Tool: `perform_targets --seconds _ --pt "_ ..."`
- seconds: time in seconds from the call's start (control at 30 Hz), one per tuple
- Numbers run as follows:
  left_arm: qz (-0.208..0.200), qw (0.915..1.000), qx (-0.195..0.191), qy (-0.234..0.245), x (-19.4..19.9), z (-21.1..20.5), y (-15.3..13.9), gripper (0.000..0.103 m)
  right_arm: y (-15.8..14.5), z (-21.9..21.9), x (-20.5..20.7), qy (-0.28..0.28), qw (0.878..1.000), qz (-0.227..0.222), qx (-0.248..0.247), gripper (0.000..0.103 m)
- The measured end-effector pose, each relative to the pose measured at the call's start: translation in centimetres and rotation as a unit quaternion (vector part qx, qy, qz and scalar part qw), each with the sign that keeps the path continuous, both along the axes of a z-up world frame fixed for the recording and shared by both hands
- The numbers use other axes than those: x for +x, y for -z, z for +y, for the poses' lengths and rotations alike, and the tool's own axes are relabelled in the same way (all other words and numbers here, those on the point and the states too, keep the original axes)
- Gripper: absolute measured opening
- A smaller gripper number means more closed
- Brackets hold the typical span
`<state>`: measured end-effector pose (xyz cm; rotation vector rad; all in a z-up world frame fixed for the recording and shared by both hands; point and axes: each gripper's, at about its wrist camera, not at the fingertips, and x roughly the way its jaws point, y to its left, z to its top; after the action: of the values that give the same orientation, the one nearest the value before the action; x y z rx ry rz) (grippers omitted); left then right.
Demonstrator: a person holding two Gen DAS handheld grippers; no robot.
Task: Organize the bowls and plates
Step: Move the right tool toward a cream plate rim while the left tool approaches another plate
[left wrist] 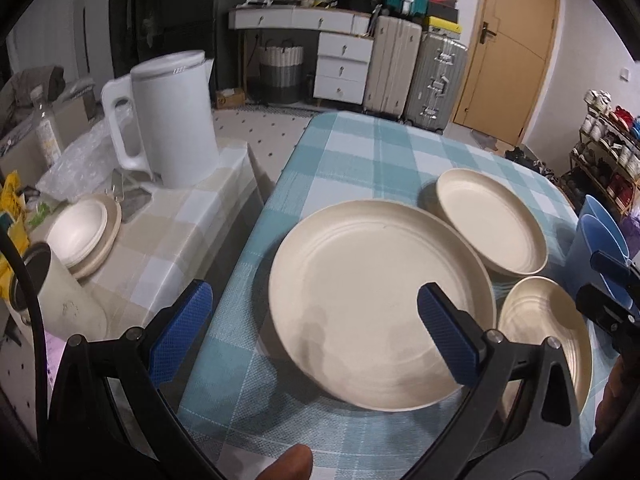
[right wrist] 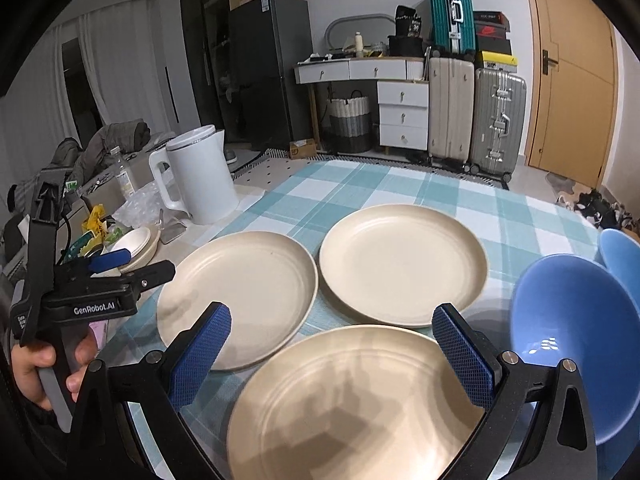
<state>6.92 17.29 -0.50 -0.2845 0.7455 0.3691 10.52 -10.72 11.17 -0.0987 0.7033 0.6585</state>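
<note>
3 cream plates lie flat on the teal-checked desk (right wrist: 400, 188), grouped near its front edge. Taking the left plate (right wrist: 236, 300) as the landmark: the far plate (right wrist: 404, 268) sits just to its right and a little farther back, rims close but apart, and the near plate (right wrist: 352, 404) lies in front and to the right of it, its rim seeming to overlap the left plate's edge slightly.

The right gripper (right wrist: 332, 364) hovers over the near plate with its blue-padded jaws spread wide, nothing between them. Only this view shows the blue bowl (right wrist: 572, 364), tilted at the desk's right edge, well to the right of the left plate, and the left gripper seen from outside, held in a hand (right wrist: 44, 368) off the desk's left side.

The left wrist view puts the left gripper (left wrist: 312, 328) above the left plate (left wrist: 380, 300), jaws wide apart and empty. It alone shows the side desk with beige checks, left of the left plate across a gap of floor, carrying a white kettle (left wrist: 172, 120) and a small stack of pale bowls (left wrist: 84, 236) near a cream tumbler (left wrist: 60, 300).

Behind the 3 plates, the far half of the teal cloth is open; the left plate lies close to the desk's left edge.
</note>
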Motion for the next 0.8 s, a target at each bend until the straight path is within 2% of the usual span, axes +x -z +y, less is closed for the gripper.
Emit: perform_targets --seconds 0.3,0.43,0.57,0.8 --pt "0.018 0.9997 -0.016 -0.009 0.0 1.5 2.0 0.102 1.9 2.6 1.5 -0.001 1.0 0.027 -0.011 0.103" --pt "0.027 0.9991 -0.034 0.0 0.1 2.0 2.9 0.096 2.7 4.0 2.4 -0.012 0.999 0.044 -0.017 0.102" --pt "0.042 0.998 -0.047 -0.004 0.4 2.5 4.0 0.087 3.3 5.2 3.0 -0.025 0.998 0.057 -0.02 0.097" --pt "0.053 0.9971 -0.054 -0.006 0.8 2.5 5.1 0.081 4.6 6.8 4.0 -0.039 0.996 0.078 -0.028 0.086"
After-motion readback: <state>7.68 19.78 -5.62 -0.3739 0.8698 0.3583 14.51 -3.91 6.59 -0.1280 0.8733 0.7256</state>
